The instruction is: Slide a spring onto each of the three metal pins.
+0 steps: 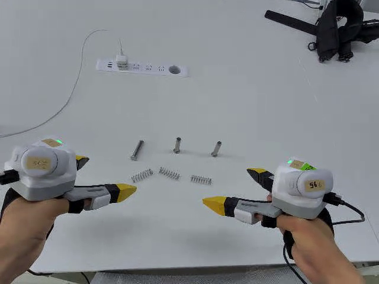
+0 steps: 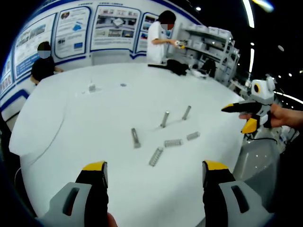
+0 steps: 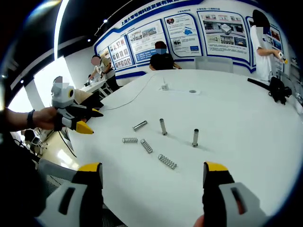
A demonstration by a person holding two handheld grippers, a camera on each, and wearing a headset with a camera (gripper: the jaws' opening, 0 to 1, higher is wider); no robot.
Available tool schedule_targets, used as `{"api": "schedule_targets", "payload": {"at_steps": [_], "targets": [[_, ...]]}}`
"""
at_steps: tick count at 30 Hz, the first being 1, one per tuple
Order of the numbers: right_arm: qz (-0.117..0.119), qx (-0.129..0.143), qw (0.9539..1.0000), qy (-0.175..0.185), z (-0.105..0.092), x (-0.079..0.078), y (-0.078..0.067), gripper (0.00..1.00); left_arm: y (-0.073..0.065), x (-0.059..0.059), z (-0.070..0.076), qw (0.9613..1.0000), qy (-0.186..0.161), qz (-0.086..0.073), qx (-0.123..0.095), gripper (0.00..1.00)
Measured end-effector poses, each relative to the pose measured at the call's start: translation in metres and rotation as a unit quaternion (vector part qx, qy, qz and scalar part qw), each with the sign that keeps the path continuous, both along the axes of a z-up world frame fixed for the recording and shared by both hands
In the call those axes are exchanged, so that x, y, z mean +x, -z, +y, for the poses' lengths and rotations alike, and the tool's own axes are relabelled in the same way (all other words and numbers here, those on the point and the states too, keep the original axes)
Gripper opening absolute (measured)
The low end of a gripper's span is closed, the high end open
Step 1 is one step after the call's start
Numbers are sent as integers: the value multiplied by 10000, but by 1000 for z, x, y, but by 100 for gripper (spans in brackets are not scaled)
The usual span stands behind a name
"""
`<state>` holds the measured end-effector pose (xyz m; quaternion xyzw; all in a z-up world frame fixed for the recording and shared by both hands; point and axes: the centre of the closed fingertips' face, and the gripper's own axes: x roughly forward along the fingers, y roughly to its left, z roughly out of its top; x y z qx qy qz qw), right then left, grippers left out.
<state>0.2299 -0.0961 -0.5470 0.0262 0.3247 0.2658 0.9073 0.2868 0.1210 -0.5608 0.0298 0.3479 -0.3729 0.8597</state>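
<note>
the left gripper [image 1: 105, 174] is held in the left hand [image 1: 26, 219] just above the white table [image 1: 266, 118]. its yellow-tipped jaws are spread wide with nothing between them. the right gripper [image 1: 231, 187], held in the right hand [image 1: 311, 236], faces it from the opposite side, gaping just as wide and equally empty. the tips of the two point inward toward each other, and neither touches any part.

the task's things lie in the gap between the two grippers, a little ahead of the tips. closest to the left gripper is the lying pin [image 1: 137, 149], flat on its side. next across is the middle pin [image 1: 177, 145], standing upright, and nearest the right gripper is the third pin [image 1: 216, 148], also upright.

the springs lie flat in a loose row, nearer the jaws than the pins in each gripper view. counting from the left gripper toward the right one, they are the first spring [image 1: 142, 175], the second spring [image 1: 169, 173] and the third spring [image 1: 201, 179]. each spring lies near a pin but apart from it, with none threaded on.

well beyond the pins, on the left gripper's side, a power strip [image 1: 142, 67] lies on the table with a white plug [image 1: 121, 59] in it. black straps [image 1: 340, 29] sit far beyond the right gripper.
</note>
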Motion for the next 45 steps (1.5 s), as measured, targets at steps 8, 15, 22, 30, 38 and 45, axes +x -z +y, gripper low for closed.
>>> {"api": "schedule_targets", "payload": {"at_steps": [8,15,22,30,38,45], "targets": [[61,36,10000,52,-4,-1,8,89,9,8,-2,9999,53,64,64,83],[53,84,9999,42,-2,3,12,89,16,15,-8,9999,51,132,50,82],[34,56,10000,-73,3,9,15,88,23,26,-13,9998,-28,190,-52,79],[20,66,9998,-195,14,14,18,88,37,38,-19,9995,-101,286,-110,76],[61,57,9996,-284,19,15,23,88,46,51,-28,9995,-70,306,-85,74],[69,106,9996,-248,18,14,22,88,52,63,-36,9991,-162,369,-116,68]]}}
